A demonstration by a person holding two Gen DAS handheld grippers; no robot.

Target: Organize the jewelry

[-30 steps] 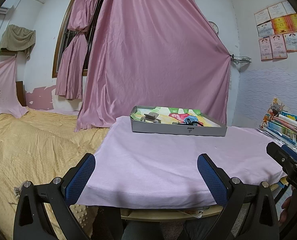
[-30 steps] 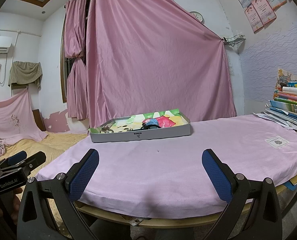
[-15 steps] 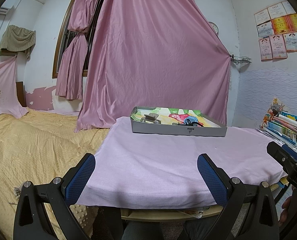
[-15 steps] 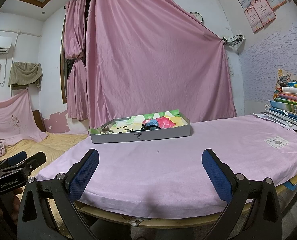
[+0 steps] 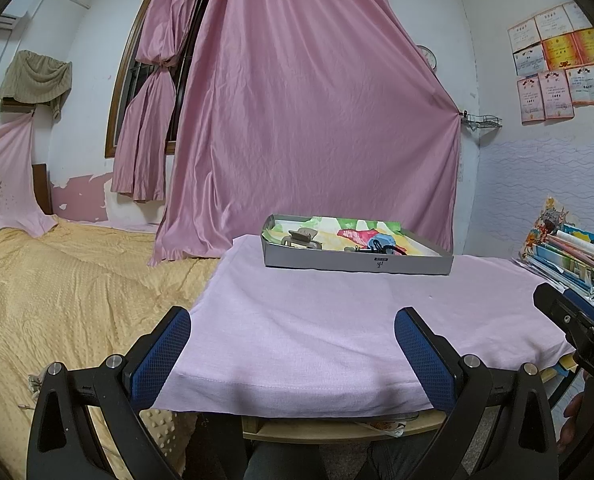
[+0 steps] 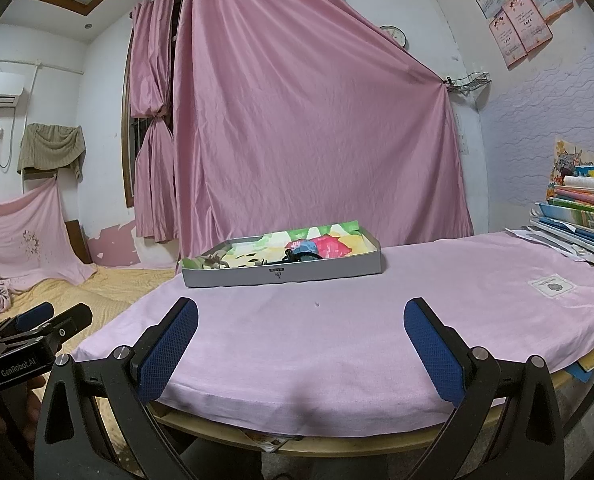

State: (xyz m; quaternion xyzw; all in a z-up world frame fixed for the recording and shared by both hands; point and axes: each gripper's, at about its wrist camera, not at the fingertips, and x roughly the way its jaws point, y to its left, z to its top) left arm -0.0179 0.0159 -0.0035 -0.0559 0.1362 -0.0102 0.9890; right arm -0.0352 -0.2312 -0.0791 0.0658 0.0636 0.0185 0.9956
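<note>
A shallow grey cardboard tray [image 5: 357,264] [image 6: 281,276] with a colourful lining sits at the far side of the pink-covered table [image 5: 337,320] [image 6: 337,328]. Inside lie a beige hair claw clip [image 5: 301,238], a dark tangle of small items [image 5: 381,246] [image 6: 301,256] and other small pieces I cannot make out. My left gripper [image 5: 293,354] is open at the table's near edge, well short of the tray, nothing between its fingers. My right gripper [image 6: 301,344] is also open and empty at the near edge.
A yellow bedspread [image 5: 57,300] lies left of the table. Pink curtains [image 5: 297,120] hang behind the tray. Stacked books and papers [image 6: 577,216] stand at the table's right end. A small white label [image 6: 551,286] lies on the cloth.
</note>
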